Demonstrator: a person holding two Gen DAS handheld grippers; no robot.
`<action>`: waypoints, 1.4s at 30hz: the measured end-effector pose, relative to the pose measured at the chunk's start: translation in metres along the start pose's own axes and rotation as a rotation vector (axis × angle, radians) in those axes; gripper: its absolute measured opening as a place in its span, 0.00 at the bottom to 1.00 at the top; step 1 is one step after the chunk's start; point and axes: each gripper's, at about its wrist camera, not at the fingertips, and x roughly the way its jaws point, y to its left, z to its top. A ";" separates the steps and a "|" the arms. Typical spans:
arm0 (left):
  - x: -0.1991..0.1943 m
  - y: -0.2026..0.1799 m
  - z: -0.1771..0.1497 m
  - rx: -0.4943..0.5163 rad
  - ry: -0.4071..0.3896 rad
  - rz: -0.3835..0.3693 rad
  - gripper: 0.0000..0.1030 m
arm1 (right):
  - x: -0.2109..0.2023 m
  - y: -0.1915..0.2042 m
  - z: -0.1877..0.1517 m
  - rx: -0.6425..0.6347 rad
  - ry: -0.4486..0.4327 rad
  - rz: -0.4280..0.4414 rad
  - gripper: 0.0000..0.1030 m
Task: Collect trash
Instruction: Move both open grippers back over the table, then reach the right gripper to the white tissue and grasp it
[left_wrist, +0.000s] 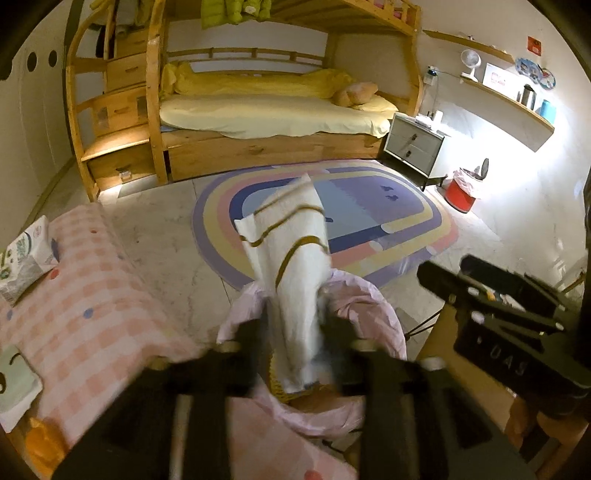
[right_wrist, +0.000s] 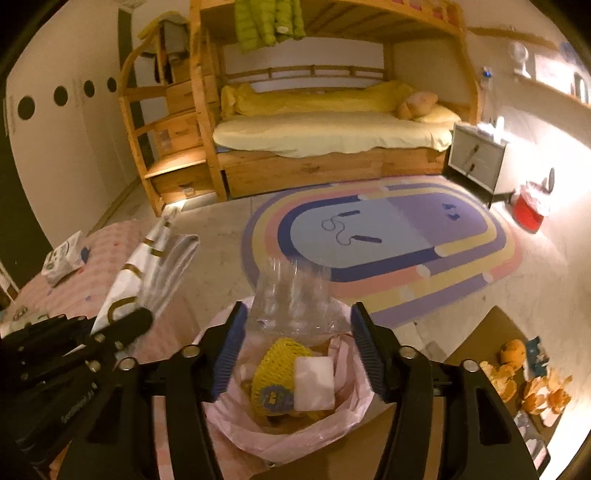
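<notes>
My left gripper (left_wrist: 295, 328) is shut on a white wrapper with gold stripes (left_wrist: 291, 266), held above a bin lined with a pink bag (left_wrist: 373, 314). The same wrapper shows at the left of the right wrist view (right_wrist: 147, 269). My right gripper (right_wrist: 297, 354) is open, its blue pads wide apart above the bin (right_wrist: 295, 432). A crumpled clear plastic wrapper (right_wrist: 291, 299) sits loose between the jaws, at the bin's far rim. Inside the bin lie a yellow foam fruit net (right_wrist: 273, 376) and a white pad (right_wrist: 316, 380).
A pink checked tablecloth (left_wrist: 92, 306) covers a table at left, with a tissue pack (left_wrist: 26, 258) on it. Orange peels (right_wrist: 532, 387) lie on a brown surface at right. A rainbow rug (right_wrist: 388, 240), a bunk bed (right_wrist: 332, 136) and a red bin (right_wrist: 528, 210) lie beyond.
</notes>
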 end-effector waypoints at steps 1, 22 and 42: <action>0.000 0.001 0.000 -0.009 -0.007 0.001 0.51 | 0.001 -0.003 -0.001 0.016 0.002 0.002 0.71; -0.131 0.048 -0.041 -0.097 -0.125 0.208 0.69 | -0.063 0.082 -0.003 -0.098 -0.089 0.186 0.71; -0.244 0.224 -0.140 -0.454 -0.109 0.583 0.75 | -0.079 0.235 -0.046 -0.464 -0.035 0.457 0.56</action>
